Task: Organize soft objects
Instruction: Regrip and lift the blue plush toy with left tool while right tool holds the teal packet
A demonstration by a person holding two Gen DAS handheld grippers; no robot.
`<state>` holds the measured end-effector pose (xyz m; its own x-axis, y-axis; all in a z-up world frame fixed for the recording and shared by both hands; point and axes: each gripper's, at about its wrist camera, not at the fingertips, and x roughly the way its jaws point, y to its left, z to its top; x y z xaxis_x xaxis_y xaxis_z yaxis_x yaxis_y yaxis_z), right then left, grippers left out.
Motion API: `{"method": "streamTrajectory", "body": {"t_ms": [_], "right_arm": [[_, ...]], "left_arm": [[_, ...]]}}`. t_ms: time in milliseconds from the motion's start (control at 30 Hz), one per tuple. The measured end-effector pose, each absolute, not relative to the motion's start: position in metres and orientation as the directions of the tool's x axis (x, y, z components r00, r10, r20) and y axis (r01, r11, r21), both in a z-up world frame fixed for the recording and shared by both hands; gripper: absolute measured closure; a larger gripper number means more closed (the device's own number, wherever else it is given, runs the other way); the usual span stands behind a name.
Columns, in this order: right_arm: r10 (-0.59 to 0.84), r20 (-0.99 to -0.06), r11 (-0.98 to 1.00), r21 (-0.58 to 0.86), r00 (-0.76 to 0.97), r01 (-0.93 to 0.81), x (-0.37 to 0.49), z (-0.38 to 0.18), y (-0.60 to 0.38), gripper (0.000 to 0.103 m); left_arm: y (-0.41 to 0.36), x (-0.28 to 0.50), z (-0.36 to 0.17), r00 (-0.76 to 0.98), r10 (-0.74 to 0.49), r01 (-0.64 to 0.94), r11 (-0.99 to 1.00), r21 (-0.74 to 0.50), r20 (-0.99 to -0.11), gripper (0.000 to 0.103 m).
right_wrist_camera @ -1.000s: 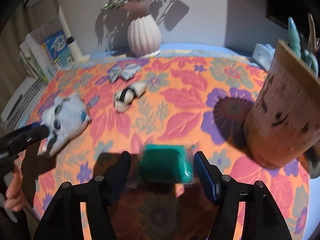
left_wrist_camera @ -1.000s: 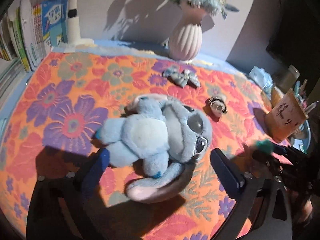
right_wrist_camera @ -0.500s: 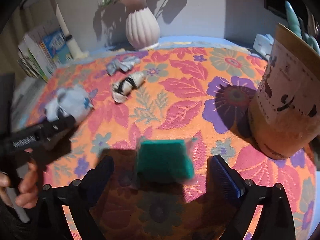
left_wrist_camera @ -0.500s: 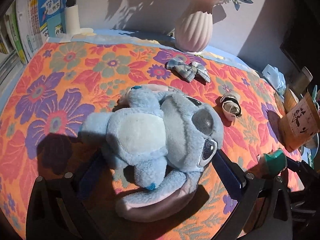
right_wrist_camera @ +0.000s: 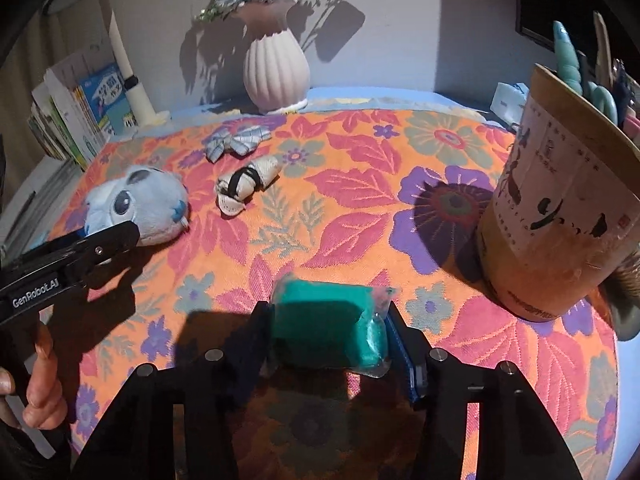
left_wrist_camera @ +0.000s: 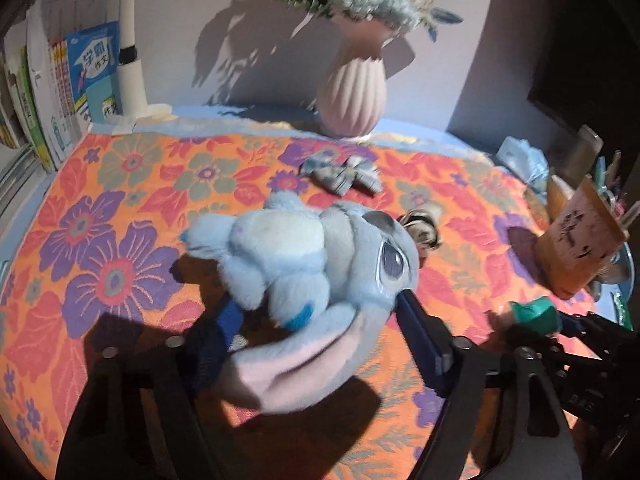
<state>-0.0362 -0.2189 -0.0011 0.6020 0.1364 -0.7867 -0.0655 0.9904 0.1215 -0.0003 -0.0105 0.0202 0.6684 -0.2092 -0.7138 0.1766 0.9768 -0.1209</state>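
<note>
A blue plush toy lies on its side on the floral tablecloth. My left gripper is closing around it, and both fingers press into its body and head. In the right wrist view the same plush shows behind the left gripper's finger. A green sponge in clear wrap sits between the closing jaws of my right gripper, and both pads touch its sides. From the left wrist view that sponge shows at the right edge. A grey bow and a small white-and-black soft piece lie loose further back.
A pink ribbed vase with flowers stands at the table's back edge. A brown paper cup full of pens stands at the right. Books and a white lamp post stand at the back left. A hand holds the left gripper.
The left gripper moved in over the plush and its jaws narrowed onto it. The right jaws widened around the green sponge, then closed against its sides.
</note>
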Motion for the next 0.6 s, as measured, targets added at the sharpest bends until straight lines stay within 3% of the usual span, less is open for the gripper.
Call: {"method": "streamTrajectory", "body": {"t_ms": [200, 267, 367, 500, 600], "right_arm": [[0.189, -0.779, 0.979, 0.194, 0.599, -0.057, -0.041, 0.000, -0.228, 0.050], [0.205, -0.784, 0.975, 0.215, 0.586, -0.053, -0.041, -0.003, -0.231, 0.050], [0.220, -0.780, 0.972, 0.229, 0.585, -0.060, -0.041, -0.003, -0.233, 0.049], [0.206, -0.784, 0.976, 0.205, 0.586, -0.069, -0.040, -0.003, -0.229, 0.049], [0.202, -0.786, 0.978, 0.197, 0.585, -0.074, -0.039, -0.003, -0.227, 0.049]], "left_arm": [[-0.011, -0.002, 0.024, 0.639, -0.227, 0.196, 0.972, -0.130, -0.735, 0.032], [-0.002, -0.001, 0.016, 0.589, -0.248, 0.170, 0.968, -0.182, -0.769, 0.022], [0.027, -0.006, 0.001, 0.514, -0.342, 0.086, 0.933, -0.350, -0.786, 0.022], [0.046, -0.017, -0.003, 0.519, -0.459, 0.038, 0.855, -0.517, -0.721, 0.009], [0.039, -0.007, -0.004, 0.527, -0.475, 0.024, 0.837, -0.547, -0.704, 0.007]]}}
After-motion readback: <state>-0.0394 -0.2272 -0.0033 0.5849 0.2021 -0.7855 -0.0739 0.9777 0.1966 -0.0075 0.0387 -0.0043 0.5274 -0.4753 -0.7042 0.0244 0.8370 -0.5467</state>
